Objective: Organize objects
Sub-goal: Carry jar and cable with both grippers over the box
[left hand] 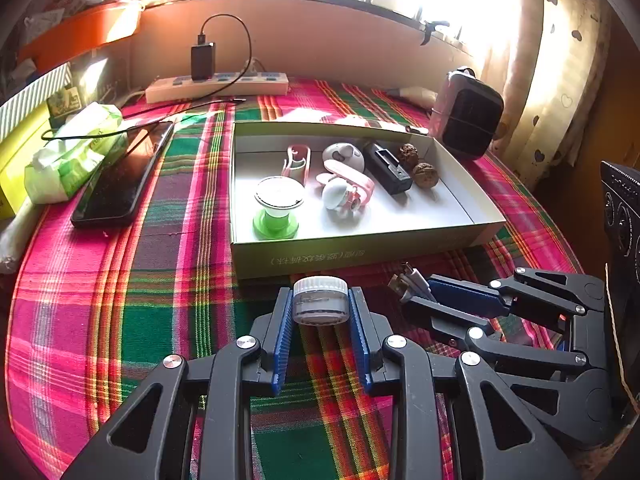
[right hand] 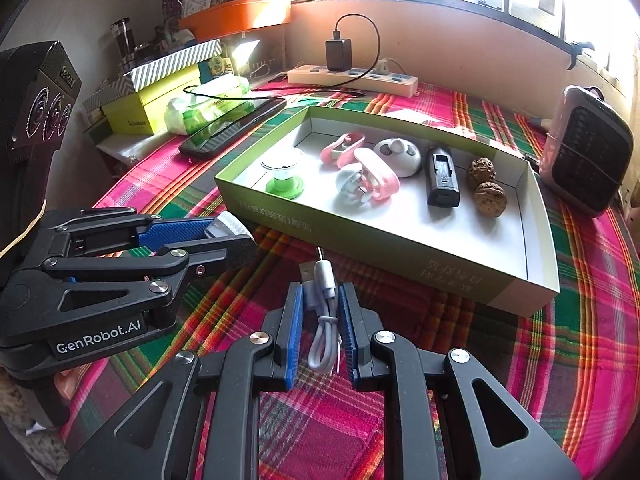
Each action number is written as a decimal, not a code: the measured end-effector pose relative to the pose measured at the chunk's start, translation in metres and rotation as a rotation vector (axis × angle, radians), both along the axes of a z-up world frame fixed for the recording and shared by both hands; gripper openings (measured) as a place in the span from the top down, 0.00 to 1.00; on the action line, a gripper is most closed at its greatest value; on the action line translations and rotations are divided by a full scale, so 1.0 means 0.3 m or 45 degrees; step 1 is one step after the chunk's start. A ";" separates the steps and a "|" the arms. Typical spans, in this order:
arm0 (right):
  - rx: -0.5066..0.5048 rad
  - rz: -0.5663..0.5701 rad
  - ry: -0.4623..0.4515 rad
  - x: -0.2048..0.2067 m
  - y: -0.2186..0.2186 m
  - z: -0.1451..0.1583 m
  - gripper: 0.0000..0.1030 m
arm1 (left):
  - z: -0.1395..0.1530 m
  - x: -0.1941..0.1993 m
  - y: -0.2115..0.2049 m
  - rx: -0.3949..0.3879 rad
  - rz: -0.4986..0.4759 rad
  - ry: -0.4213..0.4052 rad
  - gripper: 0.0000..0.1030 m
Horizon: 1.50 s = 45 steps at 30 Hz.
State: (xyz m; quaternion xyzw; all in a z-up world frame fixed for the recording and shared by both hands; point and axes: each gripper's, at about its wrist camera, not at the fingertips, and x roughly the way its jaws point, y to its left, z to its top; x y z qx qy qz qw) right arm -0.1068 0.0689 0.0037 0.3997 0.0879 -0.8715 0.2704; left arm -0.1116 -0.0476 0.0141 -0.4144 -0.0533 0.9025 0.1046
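Small clear round plastic jar (left hand: 321, 300) is clamped in left claw (left hand: 321, 308), coiled white USB cable (right hand: 325, 320) in right claw (right hand: 320, 320); both are held just short of shallow green-sided cardboard box (left hand: 360, 254), presumably for dropping in.

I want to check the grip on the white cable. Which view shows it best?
The right wrist view: the looped cable sits centred between the right gripper's pads, plugs sticking out ahead. The left wrist view shows only its plug ends beyond that gripper, seen from the side.
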 end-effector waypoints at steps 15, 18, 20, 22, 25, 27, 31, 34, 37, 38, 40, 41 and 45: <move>-0.066 -0.077 0.076 0.006 0.082 0.096 0.81 | 0.074 0.002 0.042 -0.034 -0.036 0.067 0.76; -0.074 -0.102 0.087 -0.004 0.103 0.110 0.81 | 0.088 -0.011 0.051 -0.030 -0.036 0.077 0.76; -0.082 -0.113 0.091 -0.011 0.116 0.121 0.81 | 0.096 -0.020 0.059 -0.029 -0.042 0.082 0.76; -0.079 -0.123 0.101 -0.018 0.127 0.128 0.81 | 0.101 -0.028 0.070 -0.039 -0.049 0.085 0.75; -0.084 -0.138 0.104 -0.030 0.145 0.136 0.81 | 0.106 -0.041 0.079 -0.031 -0.050 0.085 0.76; -0.083 -0.152 0.102 -0.041 0.155 0.137 0.81 | 0.107 -0.049 0.084 -0.031 -0.054 0.085 0.76; -0.068 -0.172 0.109 -0.067 0.169 0.140 0.81 | 0.109 -0.067 0.100 -0.036 -0.065 0.084 0.76; -0.055 -0.192 0.113 -0.093 0.185 0.145 0.81 | 0.106 -0.087 0.106 -0.027 -0.069 0.073 0.76; -0.047 -0.217 0.116 -0.124 0.205 0.151 0.81 | 0.104 -0.106 0.115 -0.022 -0.072 0.067 0.76; -0.046 -0.227 0.117 -0.134 0.212 0.151 0.81 | 0.103 -0.111 0.119 -0.024 -0.072 0.067 0.76; -0.040 -0.240 0.111 -0.157 0.222 0.150 0.81 | 0.099 -0.120 0.130 -0.026 -0.078 0.065 0.76; -0.035 -0.243 0.107 -0.169 0.228 0.148 0.81 | 0.097 -0.127 0.136 -0.025 -0.078 0.060 0.76; -0.019 -0.257 0.095 -0.213 0.243 0.143 0.81 | 0.089 -0.154 0.165 -0.029 -0.097 0.051 0.76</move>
